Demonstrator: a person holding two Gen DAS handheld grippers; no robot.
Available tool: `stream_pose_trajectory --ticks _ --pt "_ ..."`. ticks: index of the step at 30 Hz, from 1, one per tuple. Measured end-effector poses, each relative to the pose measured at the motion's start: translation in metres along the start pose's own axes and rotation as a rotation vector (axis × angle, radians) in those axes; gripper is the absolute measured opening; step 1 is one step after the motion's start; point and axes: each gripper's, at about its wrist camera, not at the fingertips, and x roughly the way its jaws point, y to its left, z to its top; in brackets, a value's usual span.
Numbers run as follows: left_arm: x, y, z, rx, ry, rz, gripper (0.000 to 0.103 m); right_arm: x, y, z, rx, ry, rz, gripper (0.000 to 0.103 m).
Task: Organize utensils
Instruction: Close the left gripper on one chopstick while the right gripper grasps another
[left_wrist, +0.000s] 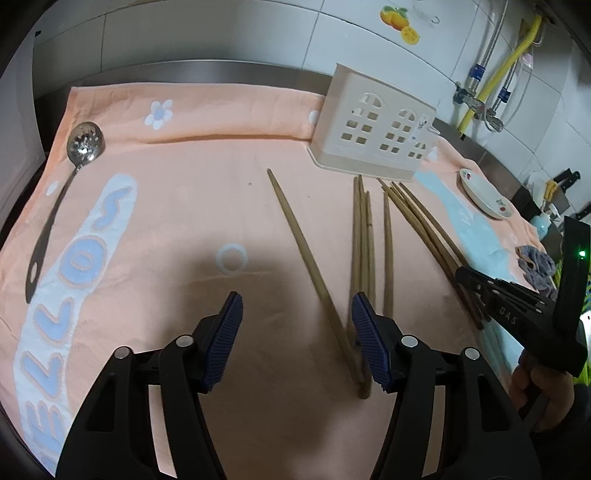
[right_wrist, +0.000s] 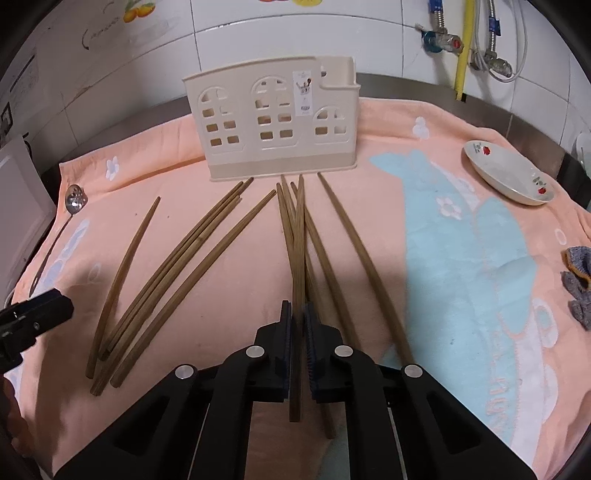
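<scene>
1. The right gripper (right_wrist: 298, 314) had its fingers pressed together on a single chopstick (right_wrist: 298, 236), whose tip pointed toward the cream utensil holder (right_wrist: 273, 122).
2. The left gripper (left_wrist: 297, 314) hovered with fingers partly spread and nothing pinched; one lone chopstick (left_wrist: 295, 236) ran between them on the towel (left_wrist: 207, 192).
3. Other chopsticks (right_wrist: 177, 266) lay fanned on the towel before the holder.
4. A slotted spoon (left_wrist: 85, 142) lay at the towel's far left, and a small dish (right_wrist: 506, 171) sat far right.

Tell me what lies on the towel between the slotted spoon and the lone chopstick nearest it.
Nothing but bare towel between the slotted spoon and the lone chopstick; the left wrist view shows only its printed letters and ring.
</scene>
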Motion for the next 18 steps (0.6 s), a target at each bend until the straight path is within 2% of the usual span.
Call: stream_pose_trajectory --ticks 6,11,18 --pt "0.012 -0.016 -0.006 -0.018 0.028 -0.020 0.047 -0.014 -0.007 0.000 -0.026 -0.050 -0.004 0.007" --pt "0.023 -0.020 -0.007 -0.067 0.049 -0.019 0.031 -0.026 -0.013 0.005 -0.049 -0.091 0.014 0.007" --pt "0.031 -0.021 -0.005 -0.126 0.049 0.011 0.021 -0.037 -0.019 0.010 -0.080 -0.128 0.036 0.007"
